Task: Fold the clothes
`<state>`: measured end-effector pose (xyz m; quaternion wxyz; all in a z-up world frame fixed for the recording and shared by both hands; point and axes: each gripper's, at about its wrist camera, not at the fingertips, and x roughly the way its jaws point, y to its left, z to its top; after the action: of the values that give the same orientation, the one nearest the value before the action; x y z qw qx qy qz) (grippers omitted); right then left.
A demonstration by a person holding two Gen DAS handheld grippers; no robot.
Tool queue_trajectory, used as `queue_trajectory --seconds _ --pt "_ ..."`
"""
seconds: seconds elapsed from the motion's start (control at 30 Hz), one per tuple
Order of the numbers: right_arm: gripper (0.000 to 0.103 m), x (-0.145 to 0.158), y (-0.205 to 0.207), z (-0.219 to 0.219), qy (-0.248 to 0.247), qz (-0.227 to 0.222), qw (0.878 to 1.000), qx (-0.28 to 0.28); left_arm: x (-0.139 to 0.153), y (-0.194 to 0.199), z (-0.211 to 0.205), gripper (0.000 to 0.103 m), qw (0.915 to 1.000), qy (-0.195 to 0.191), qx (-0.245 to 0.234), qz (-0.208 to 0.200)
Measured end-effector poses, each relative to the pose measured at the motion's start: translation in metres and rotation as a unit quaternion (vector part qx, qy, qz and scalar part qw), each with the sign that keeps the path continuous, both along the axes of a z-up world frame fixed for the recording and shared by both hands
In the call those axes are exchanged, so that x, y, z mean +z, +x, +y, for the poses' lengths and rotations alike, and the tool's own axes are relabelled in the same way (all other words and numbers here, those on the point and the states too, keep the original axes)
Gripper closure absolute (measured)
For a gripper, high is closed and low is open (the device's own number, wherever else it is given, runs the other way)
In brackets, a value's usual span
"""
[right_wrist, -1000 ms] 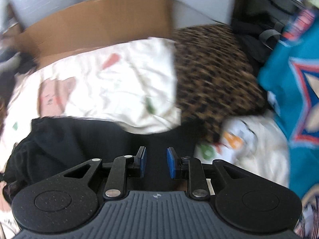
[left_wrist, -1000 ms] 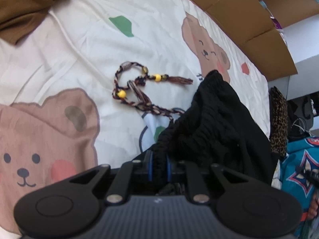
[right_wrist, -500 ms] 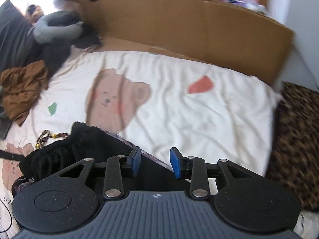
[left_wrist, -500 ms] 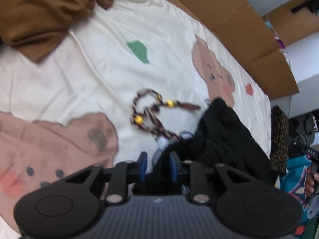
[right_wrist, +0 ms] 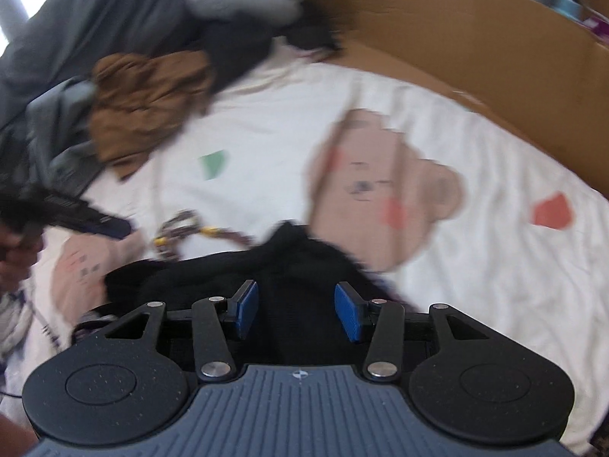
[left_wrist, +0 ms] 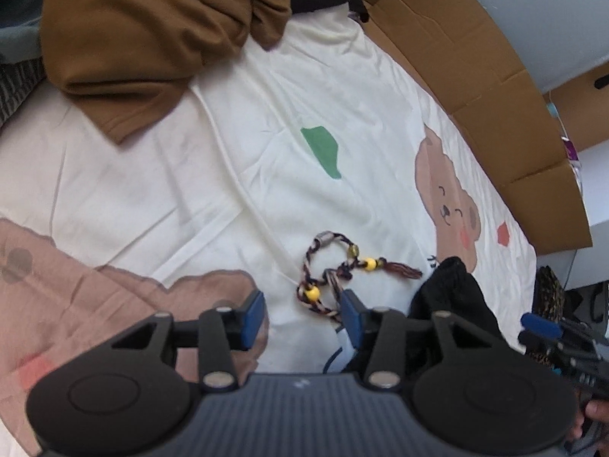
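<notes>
With both sets of jaws spread and nothing between them, the scene reads near to far:

left gripper (left_wrist: 302,316): jaws wide apart, empty; hovers over the bed sheet (left_wrist: 160,175), just left of the black garment.
right gripper (right_wrist: 296,314): jaws wide apart, empty; sits directly above the black garment's near edge, likely lined up for a grip or just clear of one.
black garment (right_wrist: 300,266): bunched heap on the bed, no clean fold visible; fits either a loose drop or a pause between folds.
braided cord (left_wrist: 335,274): beaded, loose on the sheet, just beside the garment's far-left side.
brown garment (left_wrist: 152,34): crumpled at the far corner, well apart, probably waiting in the pile.
cardboard (left_wrist: 491,103): lines the bed's far edge.
</notes>
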<state>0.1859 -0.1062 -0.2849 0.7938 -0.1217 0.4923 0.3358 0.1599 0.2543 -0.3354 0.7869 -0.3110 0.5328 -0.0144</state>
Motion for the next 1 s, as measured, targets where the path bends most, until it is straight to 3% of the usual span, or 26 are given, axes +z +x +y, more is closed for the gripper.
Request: queue_trajectory --seconds 0.37,0.5,0.53,0.57,0.6,1.0 --pt "0.051 -0.012 -0.053 0.080 -0.012 0.020 0.993 0.116 -0.006 -0.007 0.004 0.057 0.9998 -0.014 0.012 0.002" --pt "0.052 -0.029 -0.058 0.084 -0.045 0.022 0.990 0.132 -0.010 -0.007 0.004 0.057 0.9998 -0.017 0.013 0.005" --pt "0.066 -0.031 -0.058 0.082 -0.047 0.024 0.990 0.133 -0.011 -0.007 0.003 0.057 0.9998 -0.018 0.013 0.004" --pt "0.091 -0.033 -0.056 0.080 -0.049 0.025 0.990 0.133 -0.011 -0.007 0.003 0.057 0.9997 -0.018 0.013 0.004" --pt "0.098 -0.031 -0.053 0.076 -0.049 0.023 0.990 0.127 -0.012 -0.007 0.002 0.057 0.9997 -0.019 0.012 0.004" --pt "0.100 0.002 0.009 0.004 -0.038 -0.005 0.999 0.017 -0.012 0.001 -0.007 0.056 0.9998 -0.019 0.005 -0.001"
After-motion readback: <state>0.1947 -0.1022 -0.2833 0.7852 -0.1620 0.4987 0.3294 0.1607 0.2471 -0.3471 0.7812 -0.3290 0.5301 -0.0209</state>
